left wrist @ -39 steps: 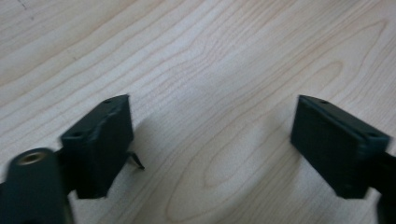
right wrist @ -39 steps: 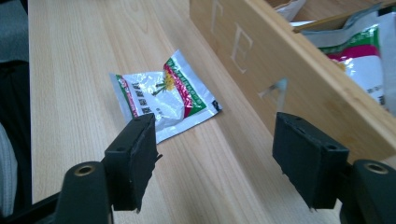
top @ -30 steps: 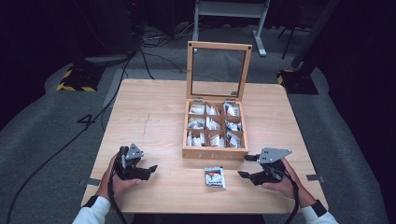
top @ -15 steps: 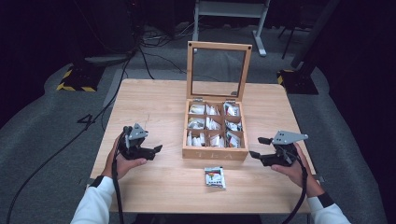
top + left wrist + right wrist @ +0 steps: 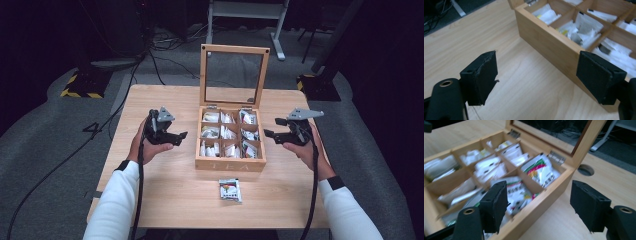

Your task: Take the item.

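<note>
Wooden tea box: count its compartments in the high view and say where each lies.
9: the wooden tea box holds a three-by-three grid, three compartments each along the hinged back, middle and front rows.

Surface is lit pretty evenly from overhead while the room around it goes dark, and the right gripper view's tea box is motion-smeared.

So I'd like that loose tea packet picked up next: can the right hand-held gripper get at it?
Probably yes. The tea packet lies alone on bare table in front of the box, and the right hand-held gripper, open and empty, has nothing between.
</note>
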### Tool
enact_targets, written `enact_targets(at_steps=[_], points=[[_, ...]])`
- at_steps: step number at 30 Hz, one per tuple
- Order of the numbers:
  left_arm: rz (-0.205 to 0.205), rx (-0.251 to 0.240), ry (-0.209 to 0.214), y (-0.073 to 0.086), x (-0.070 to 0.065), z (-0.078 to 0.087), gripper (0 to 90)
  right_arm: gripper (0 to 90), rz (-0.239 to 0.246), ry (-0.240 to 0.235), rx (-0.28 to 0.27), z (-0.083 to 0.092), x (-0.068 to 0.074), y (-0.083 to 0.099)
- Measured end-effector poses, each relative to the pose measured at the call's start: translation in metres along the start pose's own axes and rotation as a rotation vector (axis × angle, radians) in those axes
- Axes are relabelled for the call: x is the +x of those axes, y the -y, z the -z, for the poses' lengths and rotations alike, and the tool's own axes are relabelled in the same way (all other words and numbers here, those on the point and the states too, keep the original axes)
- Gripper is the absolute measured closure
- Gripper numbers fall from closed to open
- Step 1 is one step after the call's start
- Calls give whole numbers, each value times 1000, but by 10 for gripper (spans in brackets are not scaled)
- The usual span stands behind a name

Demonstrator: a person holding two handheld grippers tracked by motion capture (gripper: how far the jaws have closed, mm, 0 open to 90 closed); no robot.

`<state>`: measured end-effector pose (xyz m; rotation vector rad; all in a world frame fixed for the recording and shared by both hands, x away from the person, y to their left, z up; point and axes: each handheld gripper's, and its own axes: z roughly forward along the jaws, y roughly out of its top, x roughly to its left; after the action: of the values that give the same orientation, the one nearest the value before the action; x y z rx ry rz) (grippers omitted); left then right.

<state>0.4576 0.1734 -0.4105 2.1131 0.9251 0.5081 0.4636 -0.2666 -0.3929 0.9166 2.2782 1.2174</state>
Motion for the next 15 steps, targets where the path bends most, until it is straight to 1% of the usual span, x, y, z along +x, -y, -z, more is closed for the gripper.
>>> enact_targets(at_steps=[3,5,7,8,9,10,13,14,15], points=[[15,-10,3,-13,5,-10,177,304,-27,15,-3,-13,-9,-13],[19,-15,4,-19,7,-17,177,303,-48,22,-3,-21,-15,-20],[26,-9,1,-25,9,-25,178,303,-61,39,-2,-29,-20,-26],[36,-11,0,-28,10,-29,178,303,-65,42,0,-33,-23,-29],[38,-4,-3,-30,12,-33,180,303,-71,45,5,-36,-26,-32],[44,0,-6,-33,14,-36,181,303,-86,51,2,-40,-29,-35],[64,-1,-10,-41,18,-46,186,301,-109,73,12,-50,-40,-41],[71,8,-16,-43,18,-49,186,301,-118,83,16,-53,-43,-43],[70,11,-23,-46,19,-52,187,301,-130,89,21,-56,-45,-44]])
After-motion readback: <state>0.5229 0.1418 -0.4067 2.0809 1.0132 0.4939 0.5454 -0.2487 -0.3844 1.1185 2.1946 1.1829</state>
